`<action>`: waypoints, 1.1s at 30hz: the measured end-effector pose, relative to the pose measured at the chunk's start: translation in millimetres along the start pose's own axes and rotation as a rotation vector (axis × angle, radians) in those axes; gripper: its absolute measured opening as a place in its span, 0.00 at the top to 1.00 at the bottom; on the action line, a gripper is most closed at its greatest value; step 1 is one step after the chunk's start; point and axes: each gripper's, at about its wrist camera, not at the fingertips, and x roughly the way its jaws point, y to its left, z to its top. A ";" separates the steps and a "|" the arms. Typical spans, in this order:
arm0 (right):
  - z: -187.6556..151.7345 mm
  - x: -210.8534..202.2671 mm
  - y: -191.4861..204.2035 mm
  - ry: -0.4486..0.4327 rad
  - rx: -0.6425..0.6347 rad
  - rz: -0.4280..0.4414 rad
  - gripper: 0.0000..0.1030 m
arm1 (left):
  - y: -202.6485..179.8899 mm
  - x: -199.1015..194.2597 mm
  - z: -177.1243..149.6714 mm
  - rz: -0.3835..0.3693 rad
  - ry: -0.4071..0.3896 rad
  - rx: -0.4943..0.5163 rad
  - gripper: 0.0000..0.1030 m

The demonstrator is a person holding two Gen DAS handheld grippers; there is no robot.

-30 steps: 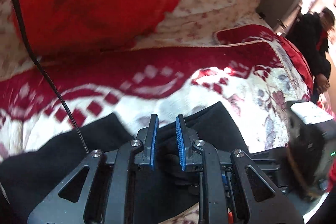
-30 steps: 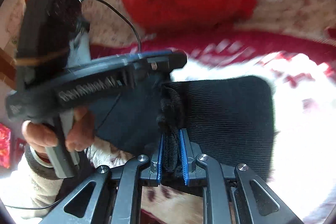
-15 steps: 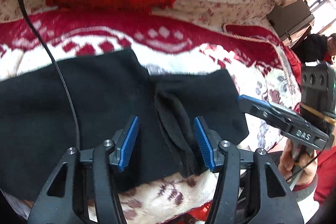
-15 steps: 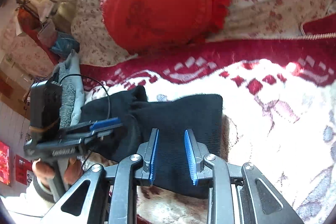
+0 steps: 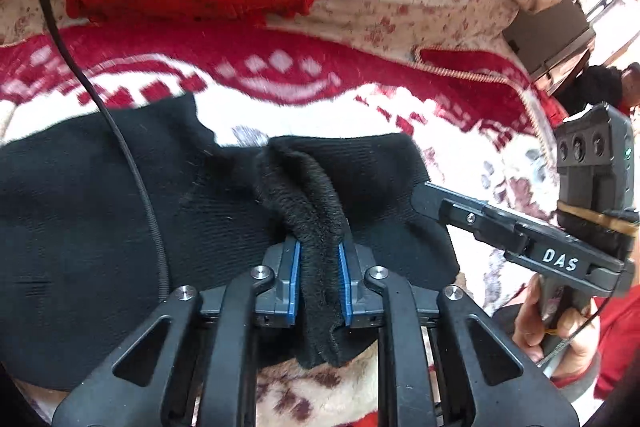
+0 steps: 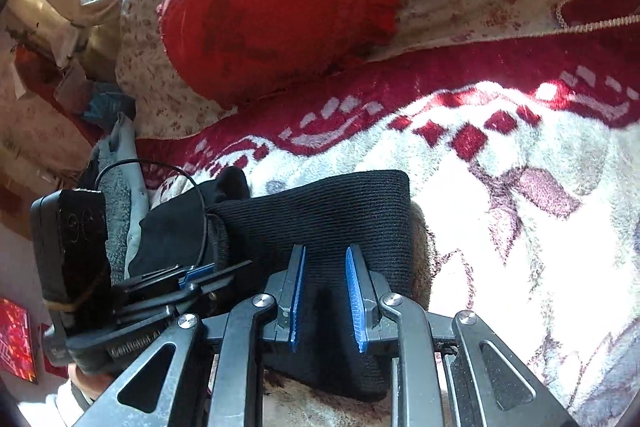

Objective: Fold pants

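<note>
Pants (image 5: 120, 211) pinched on the bed, fold underway

Left gripper (image 5: 319, 279) clamped a fuzzy ridge between its fingers; right gripper (image 6: 325, 297), closing, straddled flat cloth ungripped, so lifting now might drag one side only.

White capitals "DAS" stand on the side of the right gripper (image 5: 420, 193), on its black body just below the strapped-on camera block. In the right wrist view, raised lettering runs along the side of the left gripper (image 6: 200, 273), but it is too faint to read.
</note>
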 end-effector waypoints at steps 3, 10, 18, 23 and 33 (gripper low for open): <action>1.8 -5.5 16.5 -0.013 -0.062 -0.009 0.82 | 1.9 -16.6 -0.4 0.035 -0.041 0.027 0.87; 9.7 35.7 37.0 0.014 -0.142 -0.100 0.82 | 29.5 2.3 -7.6 0.105 -0.024 -0.026 0.87; 10.3 30.6 46.4 0.022 -0.169 -0.116 0.82 | 20.1 -7.9 -6.6 0.141 -0.027 0.007 0.83; -9.8 5.8 47.5 0.028 -0.201 -0.175 0.82 | 17.9 -22.5 -7.4 0.156 -0.051 0.006 0.65; -37.3 14.0 45.0 0.059 -0.203 -0.250 0.82 | 27.4 -0.8 -6.0 0.228 -0.065 -0.025 0.63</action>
